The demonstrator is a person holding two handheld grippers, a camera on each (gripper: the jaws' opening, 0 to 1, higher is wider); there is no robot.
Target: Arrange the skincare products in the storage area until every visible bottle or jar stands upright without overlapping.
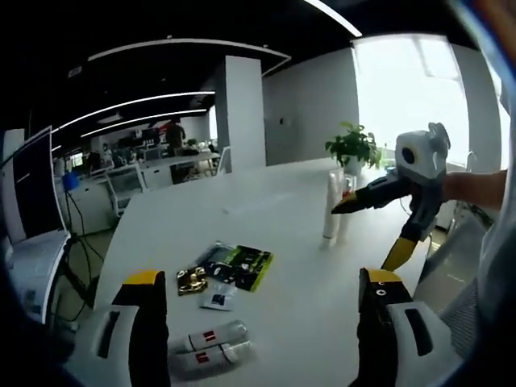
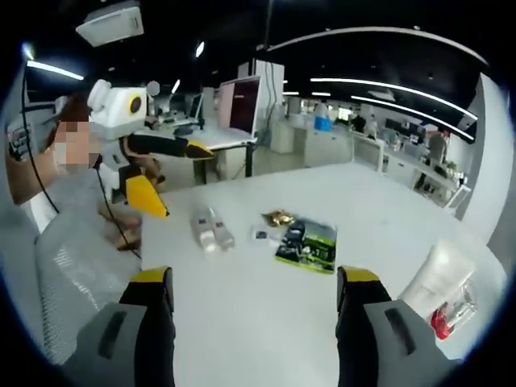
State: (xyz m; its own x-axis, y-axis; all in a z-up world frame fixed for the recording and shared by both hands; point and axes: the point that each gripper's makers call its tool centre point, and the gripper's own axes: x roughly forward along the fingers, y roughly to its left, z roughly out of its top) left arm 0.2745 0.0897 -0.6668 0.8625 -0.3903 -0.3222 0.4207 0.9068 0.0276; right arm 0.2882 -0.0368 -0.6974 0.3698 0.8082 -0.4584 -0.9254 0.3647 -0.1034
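In the left gripper view, two white tubes (image 1: pixel 211 347) with red labels are seen lying flat on the white table (image 1: pixel 306 298), side by side and touching, just right of the left jaw's tip. Beyond them, between the two jaws and well apart from both, lie a small gold packet (image 1: pixel 192 280), a small white sachet (image 1: pixel 217 299) and a flat green-and-black pack (image 1: pixel 239 266), close together. The left gripper (image 1: pixel 262 294) is held spread wide, with nothing between its jaws.

Farther right, a tall white bottle (image 1: pixel 331 205) is seen upright, with a clear bottle (image 1: pixel 345 211) holding something red just beside it. No other container's contents can be made out. The right gripper (image 1: pixel 367 234) is seen from the right, its jaws open, one black jaw reaching towards the upright bottles; whether they are touched cannot be told. A potted plant (image 1: pixel 355 147) stands behind them.

In the right gripper view, the left gripper (image 2: pixel 181 179) is seen at the left, spread open above the table edge (image 2: pixel 153 242). The two tubes (image 2: pixel 211 229) lie flat beyond the left jaw; the gold packet (image 2: pixel 280 217), sachet (image 2: pixel 260 235) and green pack (image 2: pixel 308 244) lie between the jaws, farther off. The right gripper (image 2: pixel 254 290) is spread, gripping nothing. At the far right, outside the right jaw, the white bottle (image 2: pixel 439 278) and the clear bottle (image 2: pixel 451 313) appear tilted in the warped picture.
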